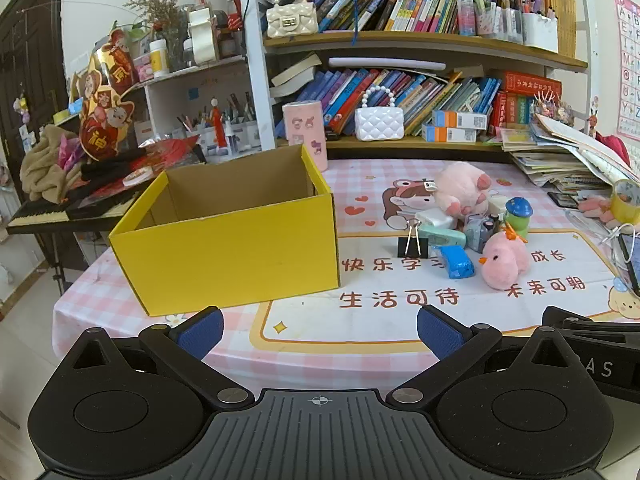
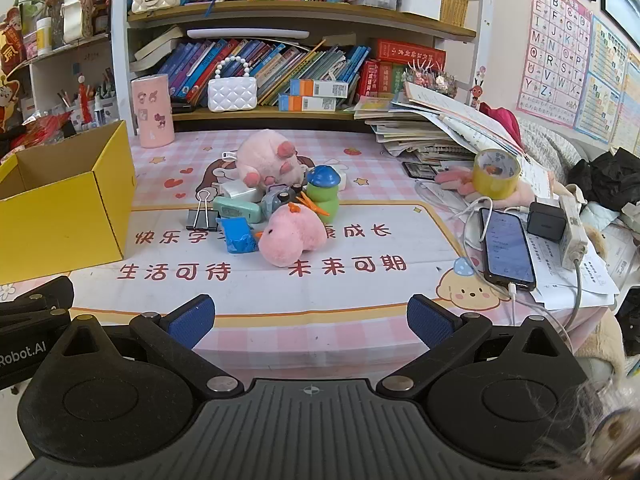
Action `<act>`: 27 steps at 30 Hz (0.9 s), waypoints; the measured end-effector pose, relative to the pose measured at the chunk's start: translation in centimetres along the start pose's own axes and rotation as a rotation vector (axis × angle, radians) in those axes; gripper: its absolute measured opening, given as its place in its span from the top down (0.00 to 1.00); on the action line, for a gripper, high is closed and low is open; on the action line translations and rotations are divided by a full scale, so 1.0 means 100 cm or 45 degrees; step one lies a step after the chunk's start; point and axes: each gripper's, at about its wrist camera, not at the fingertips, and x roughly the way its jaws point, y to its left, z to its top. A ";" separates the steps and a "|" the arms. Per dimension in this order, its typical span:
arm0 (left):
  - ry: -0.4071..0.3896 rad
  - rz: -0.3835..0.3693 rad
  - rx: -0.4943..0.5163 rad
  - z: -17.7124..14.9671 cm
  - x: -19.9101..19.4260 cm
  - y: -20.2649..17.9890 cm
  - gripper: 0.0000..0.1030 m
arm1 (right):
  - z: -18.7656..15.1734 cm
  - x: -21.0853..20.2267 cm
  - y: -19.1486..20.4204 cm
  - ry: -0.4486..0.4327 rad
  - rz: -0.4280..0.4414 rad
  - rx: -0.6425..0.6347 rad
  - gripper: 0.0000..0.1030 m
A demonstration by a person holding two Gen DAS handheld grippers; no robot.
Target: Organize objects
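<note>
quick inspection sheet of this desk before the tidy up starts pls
surface: table under a pink checked cloth with a printed mat.
job's things: yellow box open, looks empty; pile beside it: pink chick plush, pink pig plush, binder clip, blue packet, green figure.
clutter: tape roll, phone, paper stack.
grippers: left hand-held gripper and right hand-held gripper open, nothing between the pads.
cables: white charging cable into the phone.
surroundings: crowded bookshelf, alphabet poster.
</note>
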 end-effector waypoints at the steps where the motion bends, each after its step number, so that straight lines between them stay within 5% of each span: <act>1: 0.000 0.001 0.001 0.000 0.000 0.000 0.00 | 0.000 0.000 0.000 0.002 0.000 0.000 0.00; 27: 0.034 0.011 0.000 -0.001 0.013 -0.001 0.00 | -0.002 0.013 0.004 0.029 0.010 -0.010 0.00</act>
